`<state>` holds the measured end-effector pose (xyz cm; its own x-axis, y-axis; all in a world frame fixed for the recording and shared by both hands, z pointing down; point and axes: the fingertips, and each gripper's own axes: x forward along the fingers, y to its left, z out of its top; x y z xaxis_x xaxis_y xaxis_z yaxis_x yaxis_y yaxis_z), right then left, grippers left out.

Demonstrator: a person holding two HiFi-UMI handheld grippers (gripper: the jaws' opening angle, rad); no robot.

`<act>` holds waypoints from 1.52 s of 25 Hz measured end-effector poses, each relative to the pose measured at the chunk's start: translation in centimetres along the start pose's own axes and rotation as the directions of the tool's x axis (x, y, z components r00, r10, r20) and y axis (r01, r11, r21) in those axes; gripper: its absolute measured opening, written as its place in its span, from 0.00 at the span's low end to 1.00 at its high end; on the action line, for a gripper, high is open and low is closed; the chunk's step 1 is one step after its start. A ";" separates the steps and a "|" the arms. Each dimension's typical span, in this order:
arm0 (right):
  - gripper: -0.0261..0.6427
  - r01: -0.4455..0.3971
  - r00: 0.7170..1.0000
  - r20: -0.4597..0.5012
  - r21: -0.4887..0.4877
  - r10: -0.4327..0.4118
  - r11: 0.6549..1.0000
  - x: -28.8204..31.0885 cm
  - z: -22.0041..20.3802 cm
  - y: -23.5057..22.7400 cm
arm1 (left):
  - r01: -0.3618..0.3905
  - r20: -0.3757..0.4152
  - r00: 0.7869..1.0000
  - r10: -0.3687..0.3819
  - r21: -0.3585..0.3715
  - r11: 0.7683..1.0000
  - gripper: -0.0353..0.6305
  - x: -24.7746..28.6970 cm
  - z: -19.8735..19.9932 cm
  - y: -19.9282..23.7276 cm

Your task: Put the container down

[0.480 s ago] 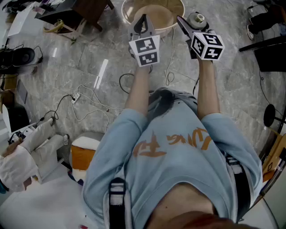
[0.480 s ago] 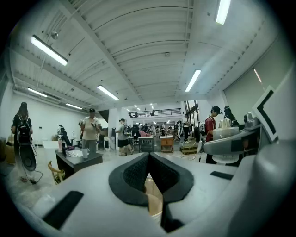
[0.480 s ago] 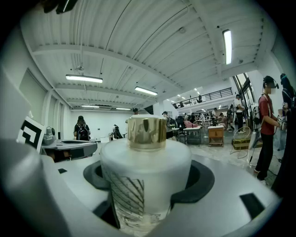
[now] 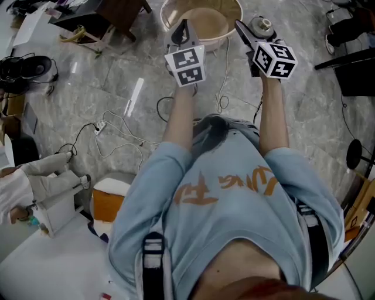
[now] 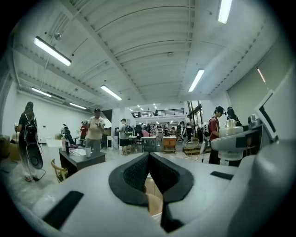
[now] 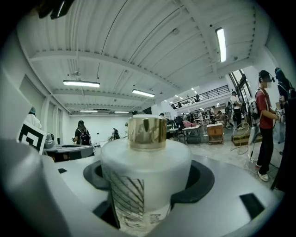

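The container is a frosted white jar with a gold cap and a printed label. It stands upright between the wide-set jaws of my right gripper, which is shut on it. In the head view the right gripper is held out in front of the person, and the jar's cap shows just past the marker cube. My left gripper is held level beside it. Its black pads meet at the tips with nothing held. Both grippers hover above the floor near a round beige basin.
Grey marble floor with loose white cables lies below. A dark wooden stand is at the far left and black shoes at the left edge. A person's white sleeve and an orange-and-white box are at the lower left. Other people stand in the hall.
Both grippers have shifted slightly up and away with the container still held. The white-sleeved arm at the lower left has drawn back toward the left edge.
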<state>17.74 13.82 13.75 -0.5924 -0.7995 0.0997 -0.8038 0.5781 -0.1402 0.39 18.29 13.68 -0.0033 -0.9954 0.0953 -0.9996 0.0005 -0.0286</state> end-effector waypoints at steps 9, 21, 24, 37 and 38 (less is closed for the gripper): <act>0.57 0.028 1.000 0.002 0.034 -0.028 0.999 -0.8 0.2 -3.1 | -0.089 -0.033 0.996 0.087 -0.053 0.995 0.09 -0.5 -1.7 2.0; 0.57 -0.026 0.999 -0.024 0.035 0.026 0.999 2.2 -0.9 -2.1 | -0.165 -0.061 0.985 0.161 -0.070 0.984 0.09 -1.5 -3.4 4.5; 0.57 -0.042 0.998 -0.040 0.031 0.043 0.999 4.2 -1.6 -1.5 | -0.182 -0.075 0.981 0.176 -0.078 0.980 0.09 -0.7 -4.2 6.0; 0.57 0.058 0.990 -0.131 0.005 -0.057 0.998 17.4 -3.5 -8.7 | -0.121 -0.153 0.984 0.095 -0.166 0.979 0.09 15.7 -8.9 9.5; 0.57 0.061 0.987 -0.147 0.004 -0.060 0.998 19.1 -4.0 -9.0 | -0.122 -0.167 0.982 0.093 -0.175 0.977 0.09 17.5 -9.4 10.2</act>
<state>13.44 -6.04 20.84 -0.5448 -0.7999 0.2517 -0.8382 0.5276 -0.1377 -10.17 1.82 24.44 -0.1004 -0.9612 0.2568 -0.9811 0.1385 0.1348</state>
